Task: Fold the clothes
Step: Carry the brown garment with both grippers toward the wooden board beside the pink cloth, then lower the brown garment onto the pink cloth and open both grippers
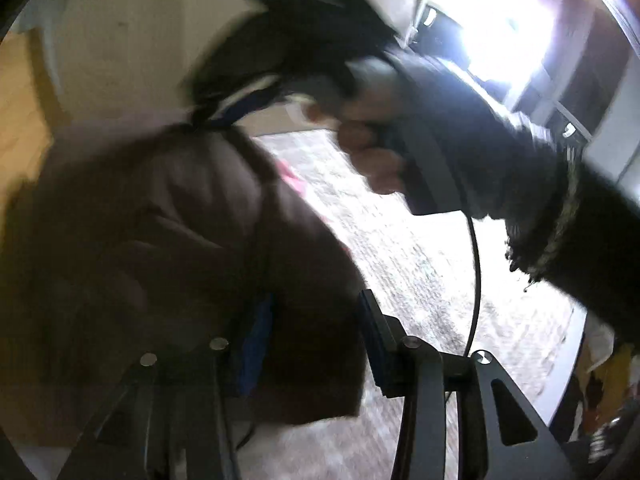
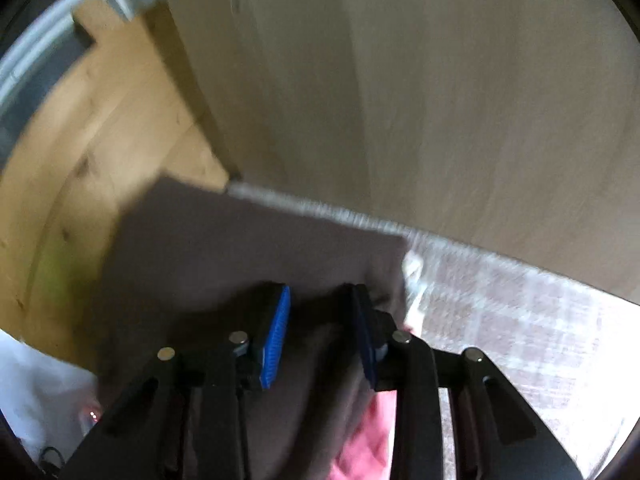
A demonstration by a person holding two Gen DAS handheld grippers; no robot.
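A brown garment (image 1: pixel 160 240) hangs in the air, blurred by motion. In the left wrist view my left gripper (image 1: pixel 316 340) has its jaws apart with the brown cloth draped between and over the left pad (image 1: pixel 256 344). The other hand-held gripper (image 1: pixel 320 12) shows at the top, held by a hand (image 1: pixel 368 152), pinching the garment's top. In the right wrist view my right gripper (image 2: pixel 320 328) has blue pads (image 2: pixel 276 336) apart, with the brown garment (image 2: pixel 240 248) lying flat beneath and between them.
A pale patterned rug (image 1: pixel 400 248) covers the floor, also in the right wrist view (image 2: pixel 520 320). A pink cloth (image 2: pixel 368 440) lies under the garment. Wooden floor (image 2: pixel 100 140), a beige wall (image 2: pixel 440 80), a bright window (image 1: pixel 508 32) and white fabric (image 2: pixel 36 392) surround.
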